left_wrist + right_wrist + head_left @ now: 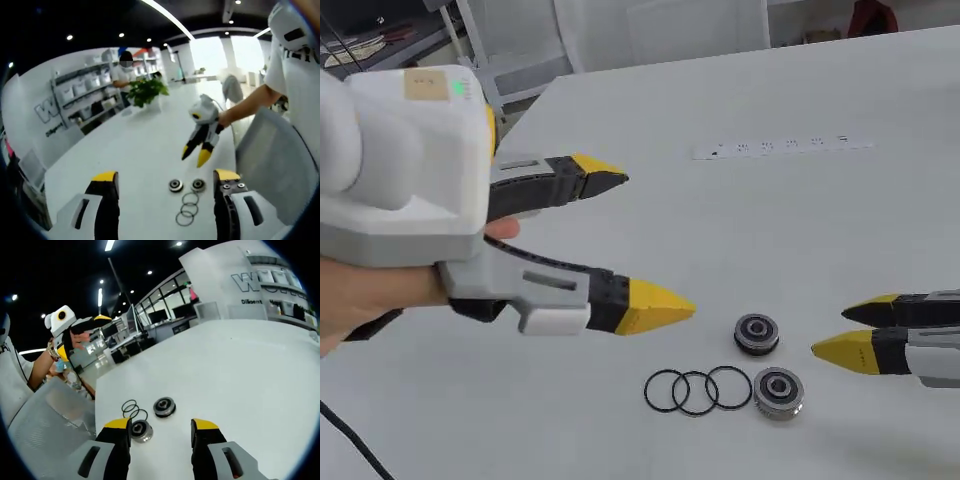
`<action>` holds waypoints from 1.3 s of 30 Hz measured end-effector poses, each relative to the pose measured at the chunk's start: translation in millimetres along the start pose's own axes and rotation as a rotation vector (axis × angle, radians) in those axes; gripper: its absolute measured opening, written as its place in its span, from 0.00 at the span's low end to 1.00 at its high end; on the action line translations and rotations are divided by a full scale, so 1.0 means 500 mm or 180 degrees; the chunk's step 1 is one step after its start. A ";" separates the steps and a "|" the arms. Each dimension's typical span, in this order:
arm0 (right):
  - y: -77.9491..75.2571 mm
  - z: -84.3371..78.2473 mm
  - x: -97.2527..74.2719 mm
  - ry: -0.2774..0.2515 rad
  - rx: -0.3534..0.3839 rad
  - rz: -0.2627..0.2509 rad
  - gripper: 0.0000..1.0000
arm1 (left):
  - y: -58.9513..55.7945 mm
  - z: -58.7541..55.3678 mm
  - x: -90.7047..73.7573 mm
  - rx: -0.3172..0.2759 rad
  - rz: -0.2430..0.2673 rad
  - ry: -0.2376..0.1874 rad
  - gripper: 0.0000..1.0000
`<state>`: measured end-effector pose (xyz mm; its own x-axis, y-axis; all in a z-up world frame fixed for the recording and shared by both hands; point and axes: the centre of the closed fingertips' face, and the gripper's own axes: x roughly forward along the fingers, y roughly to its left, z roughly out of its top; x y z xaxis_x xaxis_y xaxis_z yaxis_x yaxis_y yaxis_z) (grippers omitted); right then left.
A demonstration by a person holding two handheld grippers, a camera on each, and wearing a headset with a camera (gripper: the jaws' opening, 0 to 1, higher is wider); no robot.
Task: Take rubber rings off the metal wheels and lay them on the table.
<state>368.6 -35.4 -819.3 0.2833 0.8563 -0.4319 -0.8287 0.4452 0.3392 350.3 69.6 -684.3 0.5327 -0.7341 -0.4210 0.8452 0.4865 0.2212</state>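
Two small metal wheels lie on the white table [740, 220]. The farther wheel [757, 333] has a dark rim, while the nearer wheel [779, 391] shows bright metal. Three black rubber rings [695, 392] lie flat in an overlapping row just left of the nearer wheel. My left gripper [645, 243] hovers open above and left of them, with nothing between its wide jaws. From the right, my right gripper [832, 331] points at the wheels, open and empty. In the right gripper view the nearer wheel [141, 430] sits by the left jaw of my right gripper [161, 427].
A white power strip [782, 146] lies farther back on the table. A grey chair back [272, 160] stands beside the table edge on the person's side. At the table's far end there is a potted plant [146, 91], with a person and shelves behind it.
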 end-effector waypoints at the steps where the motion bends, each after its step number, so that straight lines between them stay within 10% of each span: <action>1: -0.001 0.000 0.001 0.0005 -0.0009 -0.0005 0.45 | 0.002 0.001 0.006 0.0001 -0.0004 -0.0006 0.77; 19: -0.024 -0.004 0.041 0.0140 -0.0172 -0.0020 0.37 | -0.009 -0.029 0.138 -0.0100 -0.0224 -0.0028 0.65; 29: -0.035 -0.013 0.066 0.0196 -0.0181 -0.0005 0.35 | -0.006 -0.089 0.186 -0.0363 -0.0171 0.0065 0.56; 39: -0.032 -0.015 0.094 0.0238 -0.0220 0.0047 0.32 | -0.023 -0.128 0.237 -0.0226 -0.0273 0.0274 0.39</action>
<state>391.5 -4.5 -851.5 0.2363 0.8395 -0.4893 -0.8646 0.4115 0.2885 401.2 7.5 -793.3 0.4504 -0.7327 -0.5103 0.8808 0.4582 0.1195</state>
